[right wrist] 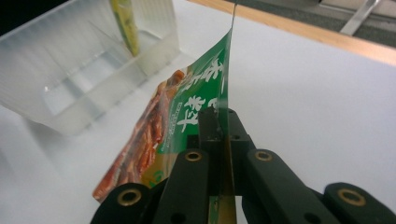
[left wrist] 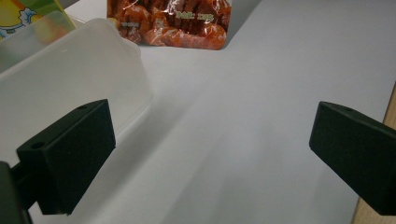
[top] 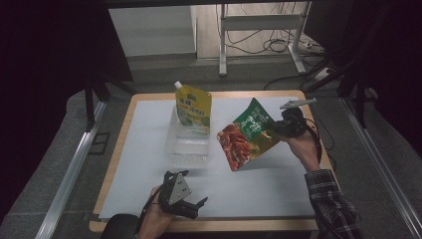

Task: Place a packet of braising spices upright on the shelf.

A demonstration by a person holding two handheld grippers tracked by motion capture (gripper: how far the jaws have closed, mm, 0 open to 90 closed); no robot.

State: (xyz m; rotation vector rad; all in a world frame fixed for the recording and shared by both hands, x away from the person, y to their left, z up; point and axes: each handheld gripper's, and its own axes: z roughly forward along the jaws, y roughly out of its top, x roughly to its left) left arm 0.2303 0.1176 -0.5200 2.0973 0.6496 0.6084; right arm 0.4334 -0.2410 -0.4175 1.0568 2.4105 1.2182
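My right gripper (top: pixel 274 128) is shut on the edge of a green and red snack bag (top: pixel 247 135), which hangs tilted above the white mat. In the right gripper view the bag (right wrist: pixel 187 102) stands edge-on between the pinched jaws (right wrist: pixel 219 122). A yellow spouted pouch (top: pixel 194 108) stands upright in the far end of a clear plastic bin (top: pixel 188 145), left of the bag. My left gripper (top: pixel 195 206) rests near the table's front edge, open with nothing between its pads (left wrist: pixel 74 144); the bin (left wrist: pixel 70 79) lies just ahead on its left and the bag's lower edge (left wrist: pixel 173 23) farther off.
A white mat (top: pixel 249 189) covers the wooden table (top: pixel 119 144). Beyond the table are a metal frame (top: pixel 259 30) and loose cables on the floor. Dark screens flank both sides.
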